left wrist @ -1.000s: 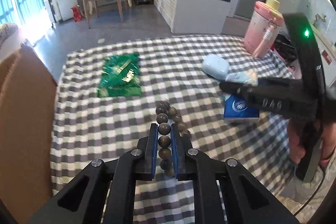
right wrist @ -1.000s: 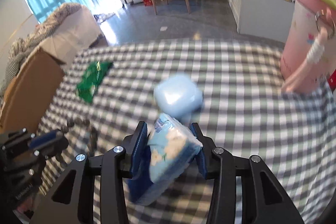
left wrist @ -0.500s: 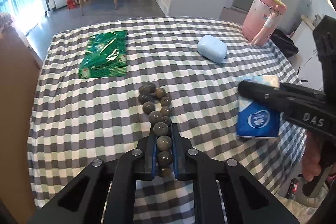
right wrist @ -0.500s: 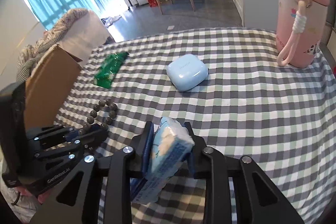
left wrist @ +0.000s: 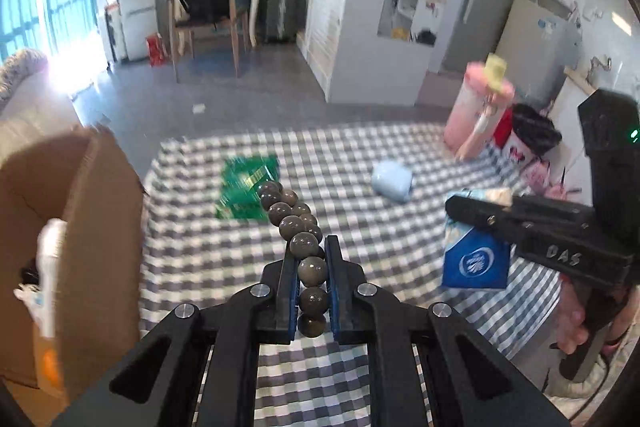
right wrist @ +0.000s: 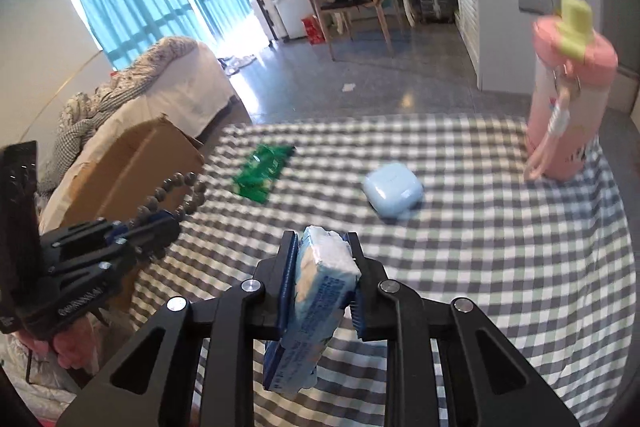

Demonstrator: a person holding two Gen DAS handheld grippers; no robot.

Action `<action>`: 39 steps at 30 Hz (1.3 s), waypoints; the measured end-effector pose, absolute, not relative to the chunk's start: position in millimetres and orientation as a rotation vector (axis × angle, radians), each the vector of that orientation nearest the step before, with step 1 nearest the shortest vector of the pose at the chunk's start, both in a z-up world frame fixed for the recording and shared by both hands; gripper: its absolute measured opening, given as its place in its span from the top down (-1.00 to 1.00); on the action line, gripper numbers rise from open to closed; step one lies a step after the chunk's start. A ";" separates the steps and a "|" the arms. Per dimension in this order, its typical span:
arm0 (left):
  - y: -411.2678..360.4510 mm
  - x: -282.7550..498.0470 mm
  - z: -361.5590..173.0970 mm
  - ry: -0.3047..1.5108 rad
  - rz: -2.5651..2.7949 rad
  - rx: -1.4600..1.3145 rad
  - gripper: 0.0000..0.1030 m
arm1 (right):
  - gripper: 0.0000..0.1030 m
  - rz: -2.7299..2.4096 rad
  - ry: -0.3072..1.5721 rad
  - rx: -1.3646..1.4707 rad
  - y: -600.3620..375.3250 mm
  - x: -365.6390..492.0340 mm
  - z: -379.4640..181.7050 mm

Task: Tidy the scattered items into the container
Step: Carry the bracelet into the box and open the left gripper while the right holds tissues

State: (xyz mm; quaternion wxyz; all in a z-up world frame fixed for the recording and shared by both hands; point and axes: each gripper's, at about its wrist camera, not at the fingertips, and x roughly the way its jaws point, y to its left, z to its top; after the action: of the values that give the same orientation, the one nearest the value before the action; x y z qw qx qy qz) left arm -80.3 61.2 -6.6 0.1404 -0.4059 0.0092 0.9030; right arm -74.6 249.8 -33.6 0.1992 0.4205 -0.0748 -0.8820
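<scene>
The fingers (left wrist: 289, 279) of the left gripper (left wrist: 312, 259) are clamped on the bead bracelet (left wrist: 298, 231), the right gripper (right wrist: 320, 255) on the tissue pack (right wrist: 320, 287), both raised above the checked tablecloth (right wrist: 480, 227), beside the cardboard box (left wrist: 80, 207).

So my table (right wrist: 500, 267) has this grey and white checked cloth over it, and three things are sitting on it right now. There's a green packet (right wrist: 264, 169) lying flat toward the far left side, a pale blue rounded case (right wrist: 394, 189) near the middle well apart from it, and my pink bottle (right wrist: 568, 107) standing upright at the far right corner.
</scene>
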 end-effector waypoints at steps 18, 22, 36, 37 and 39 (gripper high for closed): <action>-95.3 -41.6 61.1 -0.077 3.085 -1.139 0.78 | 0.59 -2.274 0.115 0.860 59.3 -65.0 55.4; -132.1 -34.5 53.8 -0.127 3.122 -1.173 0.78 | 0.65 -2.194 0.173 0.837 -4.6 -63.3 52.3; -194.9 -37.0 -5.0 -0.280 3.069 -1.381 0.47 | 0.50 -2.127 0.225 1.007 -73.0 -87.3 -6.6; -193.6 -37.9 -6.0 -0.280 3.059 -1.380 0.44 | 0.17 -2.146 0.219 1.007 -64.8 -87.6 -6.9; -190.4 -38.7 -6.9 -0.273 3.046 -1.369 0.28 | -0.43 -2.202 0.219 0.987 -46.4 -86.3 -3.7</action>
State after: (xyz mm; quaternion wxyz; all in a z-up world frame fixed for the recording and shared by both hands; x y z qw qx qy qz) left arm -38.7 -190.4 -6.9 -0.1043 -0.4065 -0.0811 0.9041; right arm -86.3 -46.4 -3.7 0.3516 0.3813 0.0847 -0.8508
